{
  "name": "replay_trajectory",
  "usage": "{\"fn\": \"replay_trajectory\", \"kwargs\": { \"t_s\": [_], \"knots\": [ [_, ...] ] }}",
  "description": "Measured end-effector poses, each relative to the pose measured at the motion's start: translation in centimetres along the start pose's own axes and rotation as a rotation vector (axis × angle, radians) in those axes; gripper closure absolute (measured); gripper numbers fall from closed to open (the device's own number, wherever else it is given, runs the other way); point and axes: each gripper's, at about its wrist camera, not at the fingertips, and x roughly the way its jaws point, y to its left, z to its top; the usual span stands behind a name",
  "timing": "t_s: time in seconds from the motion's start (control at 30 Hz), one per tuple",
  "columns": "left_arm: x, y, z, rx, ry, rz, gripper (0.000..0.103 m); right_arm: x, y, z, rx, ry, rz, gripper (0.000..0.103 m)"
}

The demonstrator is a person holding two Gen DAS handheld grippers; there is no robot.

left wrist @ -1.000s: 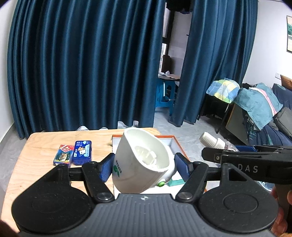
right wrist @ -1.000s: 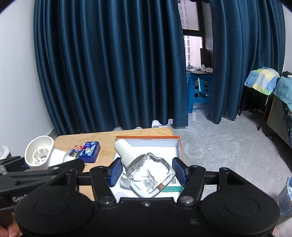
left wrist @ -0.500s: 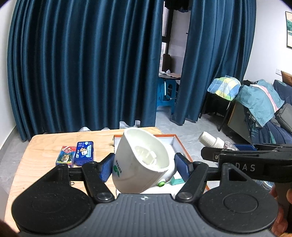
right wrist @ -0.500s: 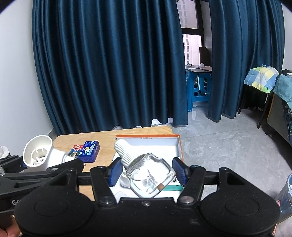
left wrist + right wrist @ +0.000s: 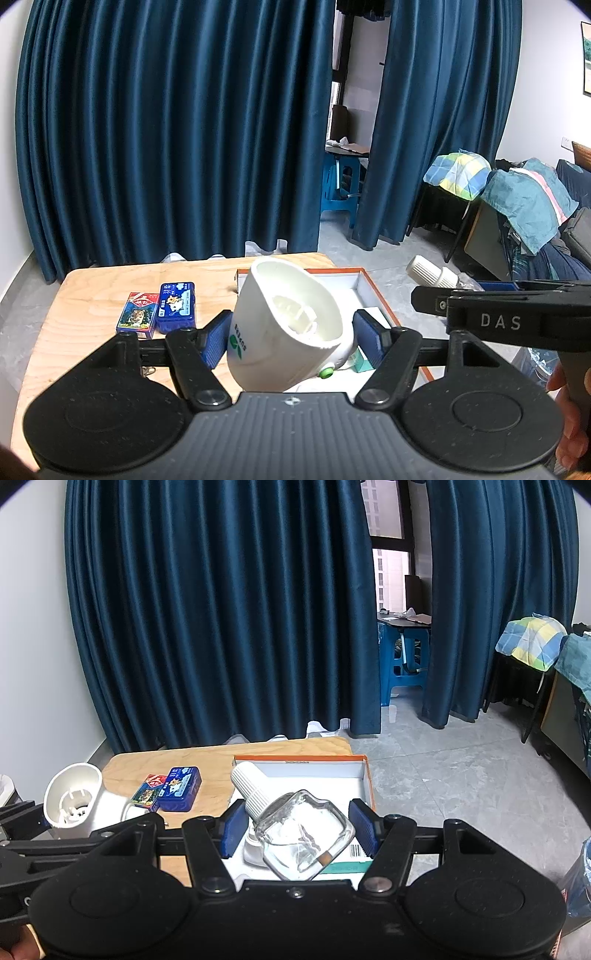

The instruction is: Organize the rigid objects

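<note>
My left gripper (image 5: 291,338) is shut on a white plastic holder (image 5: 284,325), tilted with its hollow mouth facing up and away, held above the near edge of the table. My right gripper (image 5: 299,829) is shut on a clear glass bottle (image 5: 306,834) with a white ribbed cap (image 5: 249,784), held over the white box with an orange rim (image 5: 303,757). In the left wrist view the right gripper (image 5: 424,295) shows side-on at the right, with the bottle cap (image 5: 430,271) sticking out. The holder (image 5: 74,797) appears at the left of the right wrist view.
A blue tin (image 5: 176,306) and a red card pack (image 5: 138,309) lie side by side on the wooden table (image 5: 92,295), left of the box (image 5: 364,280). A teal carton lies in the box. Blue curtains hang behind; furniture with cloths stands on the right.
</note>
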Motion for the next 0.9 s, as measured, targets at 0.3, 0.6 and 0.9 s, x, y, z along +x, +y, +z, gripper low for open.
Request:
{"fn": "replay_trajectory", "kwargs": {
  "t_s": [0.3,0.6,0.9],
  "knots": [
    [0.10,-0.16,-0.13,0.004,0.002,-0.002,0.032,-0.18,-0.08,-0.02,-0.005,-0.001,0.005,0.030],
    [0.29,-0.13,-0.15,0.001,0.007,-0.002,0.031,-0.24,0.01,0.00,-0.007,-0.002,0.005,0.030],
    [0.25,-0.01,-0.11,-0.001,0.006,0.001,0.031,-0.12,0.17,0.08,-0.006,-0.001,0.005,0.030]
  ]
}}
